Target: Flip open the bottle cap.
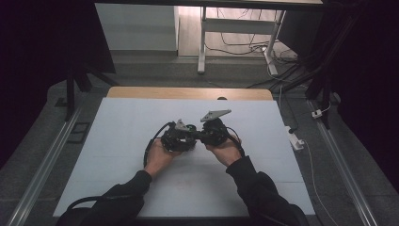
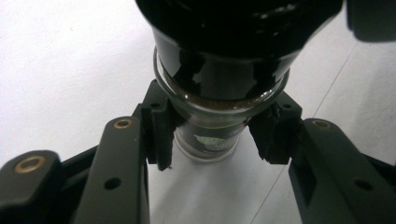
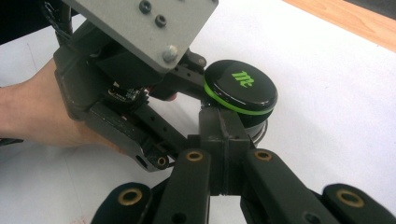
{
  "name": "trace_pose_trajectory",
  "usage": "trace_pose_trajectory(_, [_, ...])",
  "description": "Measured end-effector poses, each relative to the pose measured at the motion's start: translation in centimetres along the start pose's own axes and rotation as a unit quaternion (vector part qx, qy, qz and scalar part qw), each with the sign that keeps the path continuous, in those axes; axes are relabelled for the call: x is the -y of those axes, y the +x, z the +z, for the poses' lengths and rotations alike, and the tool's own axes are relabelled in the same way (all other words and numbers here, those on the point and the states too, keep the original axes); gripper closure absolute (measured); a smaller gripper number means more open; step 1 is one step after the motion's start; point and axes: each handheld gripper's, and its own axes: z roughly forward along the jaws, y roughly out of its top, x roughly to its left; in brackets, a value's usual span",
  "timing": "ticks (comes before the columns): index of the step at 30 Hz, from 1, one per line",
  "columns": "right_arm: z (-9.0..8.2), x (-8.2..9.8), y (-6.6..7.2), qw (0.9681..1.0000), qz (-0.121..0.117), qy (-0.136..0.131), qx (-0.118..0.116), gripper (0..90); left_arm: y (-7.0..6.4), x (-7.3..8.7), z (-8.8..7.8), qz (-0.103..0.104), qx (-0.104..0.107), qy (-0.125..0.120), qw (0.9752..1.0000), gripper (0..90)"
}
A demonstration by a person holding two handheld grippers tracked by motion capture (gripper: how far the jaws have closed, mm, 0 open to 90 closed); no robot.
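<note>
A broad white table [image 1: 117, 141], matte and smooth with a strip of pale wood along its far edge, is carrying the whole scene. Over its middle, a person's two dark-sleeved arms are meeting, each hand holding a bulky black gripper with a grey three-cornered plate on top.

The left gripper [image 2: 212, 135] is clamping a small glass jar [image 2: 219, 116]. Its black rubbery pads are pressing on either side of the clear, rounded glass below the shoulder. A brownish, grainy filling is showing through the wall, and a green-and-white label is sitting lower down, too blurred to read.

The right gripper [image 3: 223, 140] is standing closed right beside the jar, its hard black jaws drawn together just under the cap. Whether they are pinching anything there is hard to tell from this angle.

The jar's cap [image 3: 240, 86] is a glossy black disc, slightly domed, ringed with a bright green band and stamped with a green logo on top.
</note>
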Motion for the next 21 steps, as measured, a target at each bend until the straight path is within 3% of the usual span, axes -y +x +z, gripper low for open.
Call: trace_pose_trajectory(21, [-0.06, -0.93, -0.69, 0.9998, 0.009, -0.012, 0.01, 89.7, 0.06, 0.0, 0.01, 0.002, 0.001, 0.001, 1.0, 53.9])
